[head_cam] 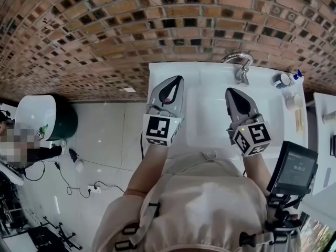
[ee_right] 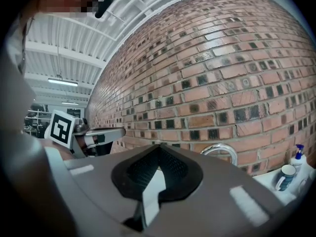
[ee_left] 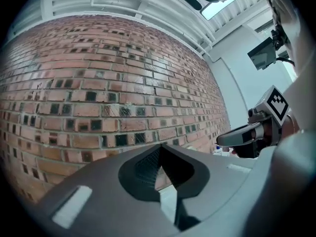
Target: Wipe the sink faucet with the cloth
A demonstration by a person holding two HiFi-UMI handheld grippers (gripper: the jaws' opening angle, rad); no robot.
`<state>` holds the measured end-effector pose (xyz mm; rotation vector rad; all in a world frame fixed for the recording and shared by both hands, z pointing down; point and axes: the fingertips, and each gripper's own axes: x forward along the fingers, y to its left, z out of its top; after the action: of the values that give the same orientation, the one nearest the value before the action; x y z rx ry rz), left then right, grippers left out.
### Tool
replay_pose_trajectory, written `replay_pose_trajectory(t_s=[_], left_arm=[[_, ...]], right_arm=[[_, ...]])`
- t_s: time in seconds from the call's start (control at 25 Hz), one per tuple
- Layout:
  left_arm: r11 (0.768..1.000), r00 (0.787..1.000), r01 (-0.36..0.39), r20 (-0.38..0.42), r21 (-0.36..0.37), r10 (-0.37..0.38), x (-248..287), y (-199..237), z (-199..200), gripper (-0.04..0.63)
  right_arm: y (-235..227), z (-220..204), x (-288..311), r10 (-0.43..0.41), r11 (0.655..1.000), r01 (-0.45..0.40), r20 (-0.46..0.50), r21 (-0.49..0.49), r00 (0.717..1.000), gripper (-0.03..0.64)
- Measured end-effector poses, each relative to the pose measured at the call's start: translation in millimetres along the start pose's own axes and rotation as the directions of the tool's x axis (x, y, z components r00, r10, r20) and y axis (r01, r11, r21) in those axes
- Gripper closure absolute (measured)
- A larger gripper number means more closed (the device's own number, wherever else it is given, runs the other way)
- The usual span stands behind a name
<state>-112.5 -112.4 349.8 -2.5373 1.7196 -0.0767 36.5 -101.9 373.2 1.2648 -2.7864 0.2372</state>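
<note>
- Across the top, the brick wall (head_cam: 105, 30): rough, matt red-brown brick, with darker squares set in.
- There's the faucet (head_cam: 239, 61), bright polished metal, catching the light.
- The sink (head_cam: 210, 106) is smooth and white, lightly glossy.
- The left gripper (head_cam: 177, 79) and right gripper (head_cam: 230, 91) have matt grey plastic shells and dark ribbed pads (ee_right: 140, 168).
- The floor (head_cam: 105, 140) is pale and smooth, with a soft sheen.

Your faucet (head_cam: 240, 67) is a shiny chrome gooseneck. It stands upright at the back edge of the white sink (head_cam: 173, 72), right of that edge's middle and close against the brick wall. Its high curved spout seems turned sideways, running along the wall, and its stubby base sits just behind the basin. In the right gripper view the faucet (ee_right: 221, 151) shows as a bright arc against the bricks.
</note>
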Motion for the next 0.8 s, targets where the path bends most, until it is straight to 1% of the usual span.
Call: replay_pose_trajectory(t_s=[0.24, 0.56, 0.8], left_arm=[[1.0, 1.0, 0.003, -0.026, -0.022, -0.004, 7, 0, -8, 0.592], [0.999, 0.999, 0.007, -0.04, -0.032, -0.008, 12, 4, -14, 0.592], [0.999, 0.999, 0.014, -0.043, -0.039, -0.016, 12, 2, -15, 0.592]], right_arm=[[5, -1, 4, 0.04, 0.999, -0.041, -0.006, -0.035, 0.999, 0.63], [2, -2, 9, 0.036, 0.999, -0.036, -0.011, -0.03, 0.999, 0.63], [5, -3, 10, 0.047, 0.998, -0.048, -0.012, -0.038, 0.999, 0.63]])
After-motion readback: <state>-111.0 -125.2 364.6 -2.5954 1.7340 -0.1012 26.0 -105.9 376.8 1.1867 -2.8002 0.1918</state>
